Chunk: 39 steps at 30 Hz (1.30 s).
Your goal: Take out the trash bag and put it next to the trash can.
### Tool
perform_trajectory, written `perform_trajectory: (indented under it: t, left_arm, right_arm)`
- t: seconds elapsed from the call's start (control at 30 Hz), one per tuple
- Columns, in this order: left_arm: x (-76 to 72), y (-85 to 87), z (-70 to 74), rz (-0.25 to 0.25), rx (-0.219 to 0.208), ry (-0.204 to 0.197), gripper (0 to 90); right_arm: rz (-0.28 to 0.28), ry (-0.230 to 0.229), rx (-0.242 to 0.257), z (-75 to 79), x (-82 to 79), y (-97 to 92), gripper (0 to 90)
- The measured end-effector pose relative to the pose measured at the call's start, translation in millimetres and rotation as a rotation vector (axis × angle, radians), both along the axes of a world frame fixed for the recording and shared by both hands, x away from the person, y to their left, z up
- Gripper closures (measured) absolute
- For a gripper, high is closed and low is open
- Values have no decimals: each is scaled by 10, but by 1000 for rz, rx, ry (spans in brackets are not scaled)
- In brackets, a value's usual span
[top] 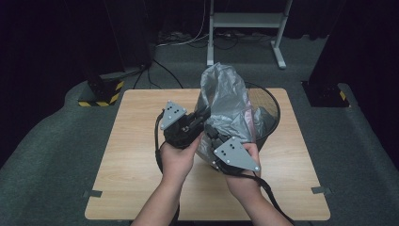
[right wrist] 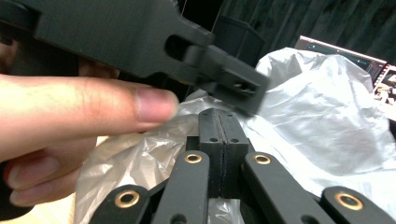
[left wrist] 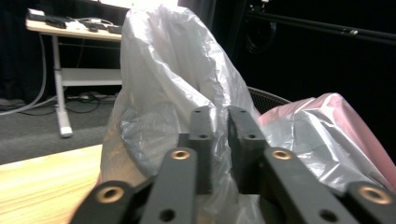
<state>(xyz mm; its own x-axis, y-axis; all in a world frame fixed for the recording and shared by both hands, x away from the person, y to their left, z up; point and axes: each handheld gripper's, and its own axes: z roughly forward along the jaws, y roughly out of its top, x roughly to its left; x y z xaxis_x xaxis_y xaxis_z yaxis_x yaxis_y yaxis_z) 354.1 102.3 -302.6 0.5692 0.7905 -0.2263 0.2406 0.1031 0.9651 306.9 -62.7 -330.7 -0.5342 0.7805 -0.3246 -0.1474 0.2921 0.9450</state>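
A translucent grey plastic bag point(top: 226, 94) stands bunched up over a black wire-mesh wastebasket point(top: 269, 101) at the back right of the wooden table point(top: 141, 155). My left gripper point(top: 203, 115) meets the bag's near left side, shut on a fold of its film point(left wrist: 163, 60). The right gripper point(top: 211, 134) sits just below it at the bag's near edge. In the right gripper view its jaws point(right wrist: 218, 121) are pressed flat together against the bag point(right wrist: 317, 121). The left gripper point(right wrist: 224, 77) and a thumb point(right wrist: 93, 107) cross just above them.
The basket's rim point(left wrist: 268, 97) shows behind the bag, beside a pinkish patch under the film point(left wrist: 345, 116). On the floor behind the table are a white desk frame point(top: 244, 21), loose cables and a black stand with yellow-black tape point(top: 101, 92).
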Motion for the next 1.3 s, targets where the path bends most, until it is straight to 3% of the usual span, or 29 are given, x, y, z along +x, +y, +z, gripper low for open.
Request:
perform_trajectory:
  t: [0.13, 0.23, 0.5, 0.73, 1.07, 1.3]
  left_arm:
    - [26, 21, -34, -2, -39, -1, 885]
    - [24, 18, -49, 7, -35, -16, 889]
    - [0, 27, -30, 35, -37, -71, 892]
    - [34, 38, 14, 35, -31, -87, 894]
    - [52, 23, 118, 24, -27, -130, 894]
    - [40, 18, 205, 13, -40, -198, 896]
  right_arm:
    - [19, -16, 31, 50, -52, -99, 771]
    - [17, -23, 69, 119, -81, -203, 733]
    - [-75, -14, 137, 292, -17, -627, 593]
    - [-178, 8, 176, 368, 79, -1090, 548]
    - [-297, 50, 174, 251, 166, -1614, 473]
    - [-367, 134, 175, -49, 220, -1864, 345]
